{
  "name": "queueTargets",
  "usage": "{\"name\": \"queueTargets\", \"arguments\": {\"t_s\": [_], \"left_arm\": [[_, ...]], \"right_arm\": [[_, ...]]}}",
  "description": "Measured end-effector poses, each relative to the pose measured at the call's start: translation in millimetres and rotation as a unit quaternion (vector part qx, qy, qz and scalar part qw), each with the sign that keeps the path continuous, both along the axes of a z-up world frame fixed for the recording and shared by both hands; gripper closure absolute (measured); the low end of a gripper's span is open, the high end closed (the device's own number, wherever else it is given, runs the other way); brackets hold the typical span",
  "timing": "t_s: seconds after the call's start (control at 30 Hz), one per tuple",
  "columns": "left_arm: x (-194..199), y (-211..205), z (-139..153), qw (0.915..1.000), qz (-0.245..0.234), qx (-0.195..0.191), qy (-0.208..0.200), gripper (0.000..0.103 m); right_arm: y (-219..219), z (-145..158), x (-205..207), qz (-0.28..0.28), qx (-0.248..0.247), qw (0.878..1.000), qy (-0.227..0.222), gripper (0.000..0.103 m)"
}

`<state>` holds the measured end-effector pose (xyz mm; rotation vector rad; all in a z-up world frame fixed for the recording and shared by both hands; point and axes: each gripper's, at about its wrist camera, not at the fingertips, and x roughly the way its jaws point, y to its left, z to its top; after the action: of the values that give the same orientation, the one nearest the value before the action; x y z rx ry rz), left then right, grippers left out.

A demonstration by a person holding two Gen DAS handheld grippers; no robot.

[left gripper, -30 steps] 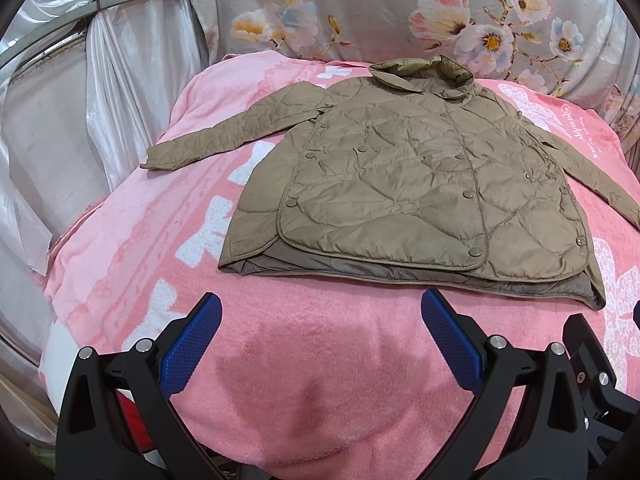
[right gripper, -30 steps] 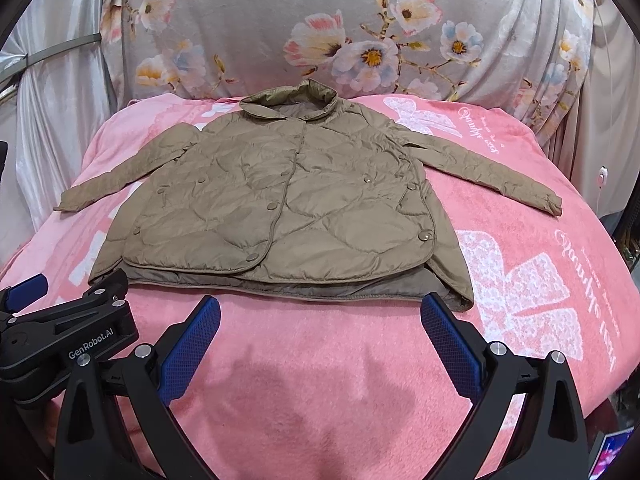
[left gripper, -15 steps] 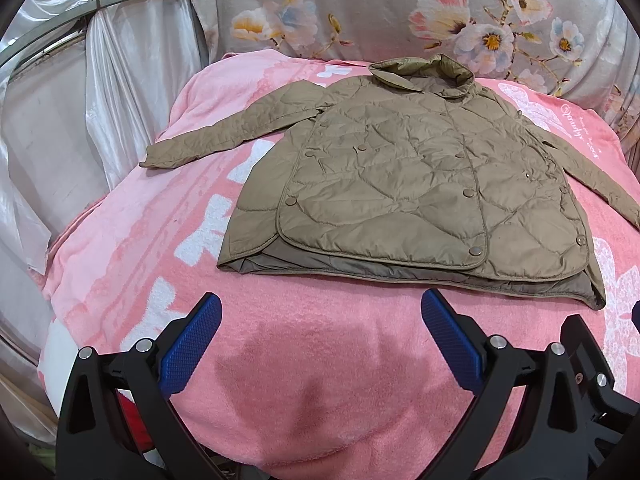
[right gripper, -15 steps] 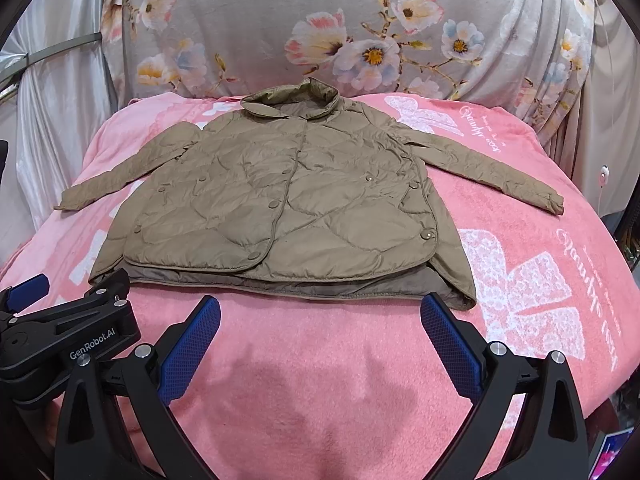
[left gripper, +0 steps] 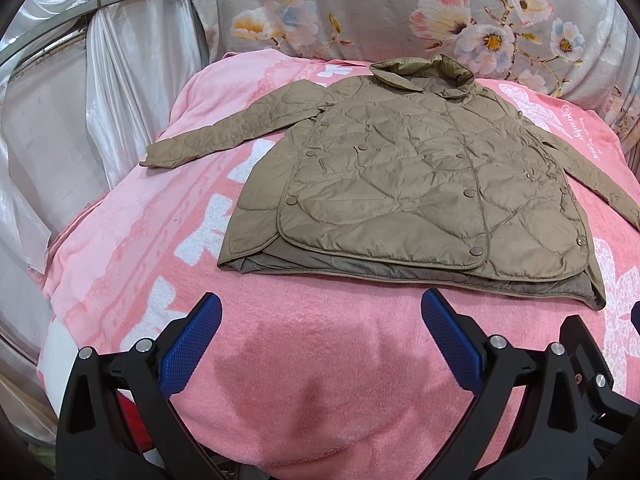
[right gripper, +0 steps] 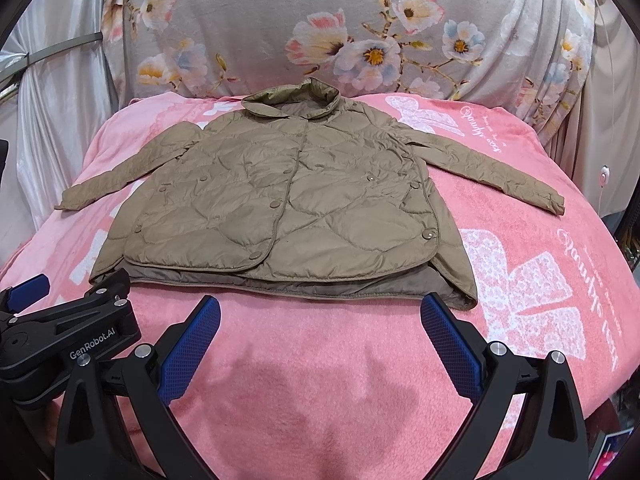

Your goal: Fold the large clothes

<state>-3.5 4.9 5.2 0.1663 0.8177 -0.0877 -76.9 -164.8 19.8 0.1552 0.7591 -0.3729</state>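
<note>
An olive quilted jacket (left gripper: 416,184) lies flat and buttoned on a pink blanket (left gripper: 312,360), collar at the far side, both sleeves spread out to the sides. It also shows in the right wrist view (right gripper: 288,204). My left gripper (left gripper: 320,312) is open and empty, hovering just short of the jacket's near hem. My right gripper (right gripper: 320,312) is open and empty, also just short of the hem. The left gripper's body (right gripper: 68,332) shows at the lower left of the right wrist view.
A grey floral cloth (right gripper: 360,28) hangs behind the bed. Silvery curtains (left gripper: 80,100) stand at the left. The pink blanket (right gripper: 540,280) drops away at the left, right and near edges.
Both grippers have edged slightly forward toward the jacket's hem. The jacket has not moved.
</note>
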Motion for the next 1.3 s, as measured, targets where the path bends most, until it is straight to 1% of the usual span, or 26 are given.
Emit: {"name": "queueTargets", "arguments": {"t_s": [1.13, 1.2, 1.27, 1.3], "left_arm": [[-1, 1, -4, 1.0000, 0.001, -0.001, 0.002, 0.006], [1, 1, -7, 1.0000, 0.001, -0.002, 0.005, 0.006], [8, 3, -11, 0.9999, 0.003, -0.006, 0.011, 0.005], [10, 3, -13, 0.9998, 0.004, -0.009, 0.014, 0.005]], "right_arm": [[0, -1, 3, 0.001, 0.001, 1.000, 0.000, 0.005], [-2, -6, 5, 0.003, 0.002, 1.000, 0.001, 0.005], [-7, -8, 7, 0.006, 0.010, 1.000, 0.001, 0.005], [-15, -10, 9, 0.010, 0.026, 1.000, 0.000, 0.005]]}}
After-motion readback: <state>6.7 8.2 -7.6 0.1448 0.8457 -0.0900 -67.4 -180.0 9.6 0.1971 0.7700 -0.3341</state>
